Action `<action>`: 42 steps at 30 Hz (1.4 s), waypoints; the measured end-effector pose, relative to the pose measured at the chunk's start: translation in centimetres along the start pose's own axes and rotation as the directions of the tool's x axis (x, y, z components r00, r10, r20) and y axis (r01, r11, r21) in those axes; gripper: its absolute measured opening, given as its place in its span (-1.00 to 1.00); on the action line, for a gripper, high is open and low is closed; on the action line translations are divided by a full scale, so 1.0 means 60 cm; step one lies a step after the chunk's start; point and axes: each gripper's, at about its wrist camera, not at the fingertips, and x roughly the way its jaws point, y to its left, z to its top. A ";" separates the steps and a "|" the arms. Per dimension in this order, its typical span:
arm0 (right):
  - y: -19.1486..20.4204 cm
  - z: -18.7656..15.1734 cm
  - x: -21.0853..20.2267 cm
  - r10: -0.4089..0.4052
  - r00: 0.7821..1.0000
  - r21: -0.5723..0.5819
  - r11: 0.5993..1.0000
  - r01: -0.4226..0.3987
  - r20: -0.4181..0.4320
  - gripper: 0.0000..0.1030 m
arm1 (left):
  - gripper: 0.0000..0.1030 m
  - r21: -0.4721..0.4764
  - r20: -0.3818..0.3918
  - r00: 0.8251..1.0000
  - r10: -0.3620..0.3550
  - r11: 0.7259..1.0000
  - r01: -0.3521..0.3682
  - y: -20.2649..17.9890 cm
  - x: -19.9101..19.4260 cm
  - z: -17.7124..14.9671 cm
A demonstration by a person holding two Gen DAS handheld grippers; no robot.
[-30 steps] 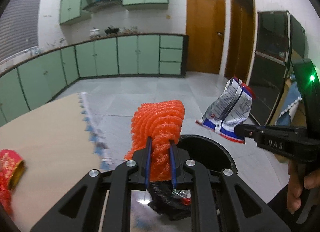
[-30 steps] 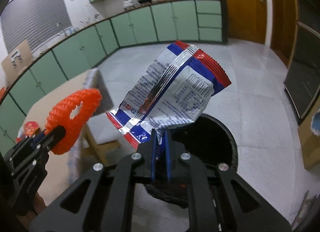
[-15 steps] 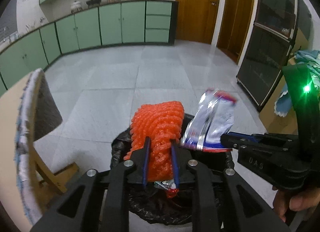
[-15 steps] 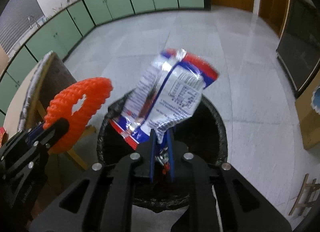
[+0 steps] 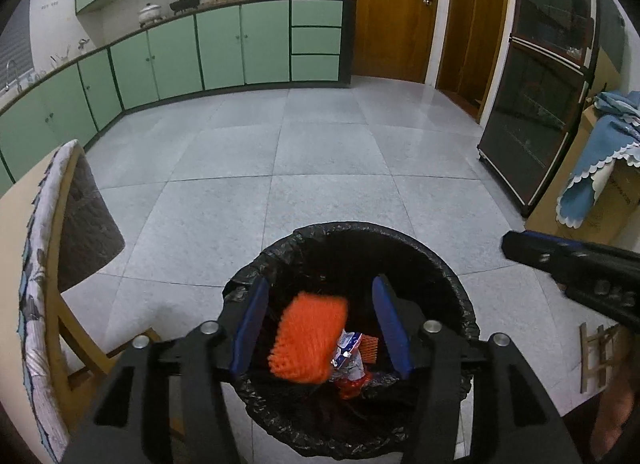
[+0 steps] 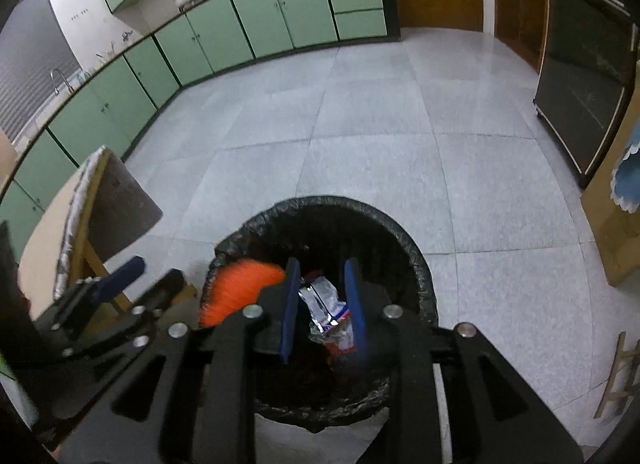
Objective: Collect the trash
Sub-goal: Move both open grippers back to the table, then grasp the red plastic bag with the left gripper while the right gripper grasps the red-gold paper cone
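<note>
A black-lined trash bin (image 5: 448,264) (image 6: 416,264) stands on the floor right below both grippers. My left gripper (image 5: 318,304) is over its mouth with jaws opening; the orange foam net (image 5: 310,338) falls blurred between them, touching neither pad. My right gripper (image 6: 322,284) hangs over the same bin, its jaws opening too. The silver, blue and red snack wrapper (image 6: 326,304) drops loose between its pads. The orange net (image 6: 240,288) shows blurred at the bin's left in the right wrist view. More wrappers (image 5: 352,360) lie in the bin.
A wooden chair with a patterned cushion (image 5: 44,264) (image 6: 100,220) stands left of the bin beside a tan table edge. Green cabinets (image 5: 224,48) line the far wall. A dark glass cabinet (image 5: 536,112) and a cloth-covered box (image 5: 600,168) stand right. Grey tiled floor (image 5: 320,144) stretches ahead.
Both grippers came down over the bin and opened. The orange net left the left gripper and the snack wrapper left the right one; both are dropping into the bin.
</note>
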 end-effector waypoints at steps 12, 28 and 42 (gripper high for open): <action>0.043 0.002 -0.114 0.041 0.994 -0.037 0.999 -0.037 0.098 -0.21 | 0.33 -0.069 0.147 0.985 0.095 0.994 -0.086 0.056 -0.166 0.014; 0.415 -0.109 -0.263 0.366 0.923 -0.431 0.856 -0.284 0.117 0.20 | 0.57 -0.378 0.259 0.743 0.617 0.773 -0.509 0.287 -0.583 -0.227; 0.621 -0.150 -0.250 0.454 0.889 -0.565 0.747 -0.351 0.049 0.19 | 0.56 -0.470 0.163 0.752 0.638 0.721 -0.509 0.445 -0.531 -0.325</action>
